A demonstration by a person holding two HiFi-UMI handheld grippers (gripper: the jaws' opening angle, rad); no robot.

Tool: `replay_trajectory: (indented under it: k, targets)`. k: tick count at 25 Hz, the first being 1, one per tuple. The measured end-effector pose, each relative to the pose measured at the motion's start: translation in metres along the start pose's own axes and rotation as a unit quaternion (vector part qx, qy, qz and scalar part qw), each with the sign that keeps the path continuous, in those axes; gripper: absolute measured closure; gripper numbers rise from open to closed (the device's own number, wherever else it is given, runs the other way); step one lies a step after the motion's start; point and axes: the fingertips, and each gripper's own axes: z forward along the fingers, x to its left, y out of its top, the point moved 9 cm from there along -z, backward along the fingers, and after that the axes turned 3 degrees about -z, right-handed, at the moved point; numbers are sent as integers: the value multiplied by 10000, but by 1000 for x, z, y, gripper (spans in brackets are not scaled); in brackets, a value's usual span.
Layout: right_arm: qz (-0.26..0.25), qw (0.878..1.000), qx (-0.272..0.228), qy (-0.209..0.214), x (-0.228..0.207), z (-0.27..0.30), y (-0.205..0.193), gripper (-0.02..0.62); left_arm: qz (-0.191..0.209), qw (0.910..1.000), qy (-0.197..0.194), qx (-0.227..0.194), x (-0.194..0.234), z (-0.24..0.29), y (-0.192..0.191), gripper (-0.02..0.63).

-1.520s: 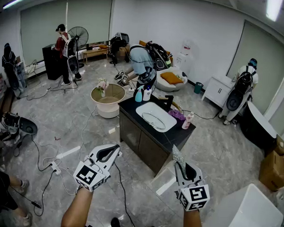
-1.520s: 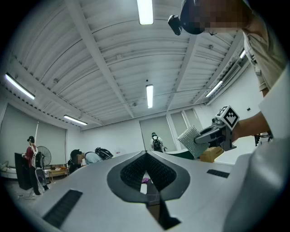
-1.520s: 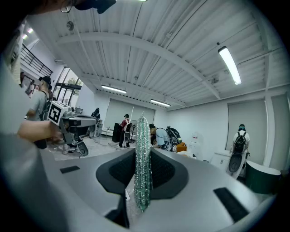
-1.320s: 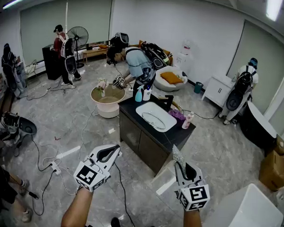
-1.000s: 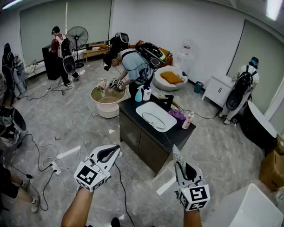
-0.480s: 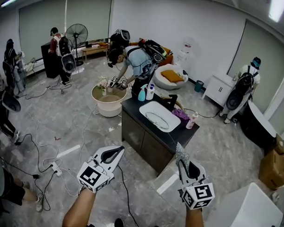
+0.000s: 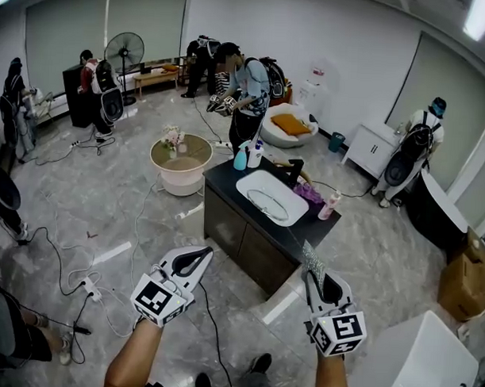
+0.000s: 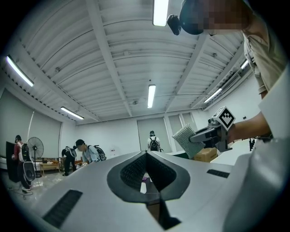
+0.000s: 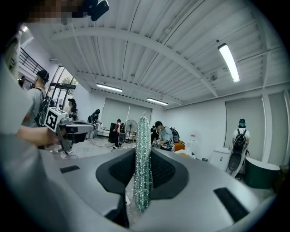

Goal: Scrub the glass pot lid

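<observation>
Silvery mesh scrub pad (image 7: pixel 312 265) clamped edge-on in the right gripper (image 7: pixel 315 282); the left gripper (image 7: pixel 194 258) is closed on nothing. Both hang well apart from the black counter (image 7: pixel 305 227), where the glass pot lid (image 7: pixel 265 204) appears to lie in the white sink (image 7: pixel 251 181). Likely hazards are floor cables (image 7: pixel 65 262) underfoot on approach, the thin pad twisting out under pressure, and an unsteadied lid skating in the basin. The room is large, with a grey marble floor and several people at work.
</observation>
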Motion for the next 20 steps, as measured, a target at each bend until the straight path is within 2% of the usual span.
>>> replay_trajectory:
  k: [6,20]
  targets:
    - [84,9998,-81,135,-46,33,-12,515,120,9998,29,168,3,54,-11,594]
    - [346,9972,-236,617,-192,110,-50,515,178,9984,358,402,-13,208,-25,594]
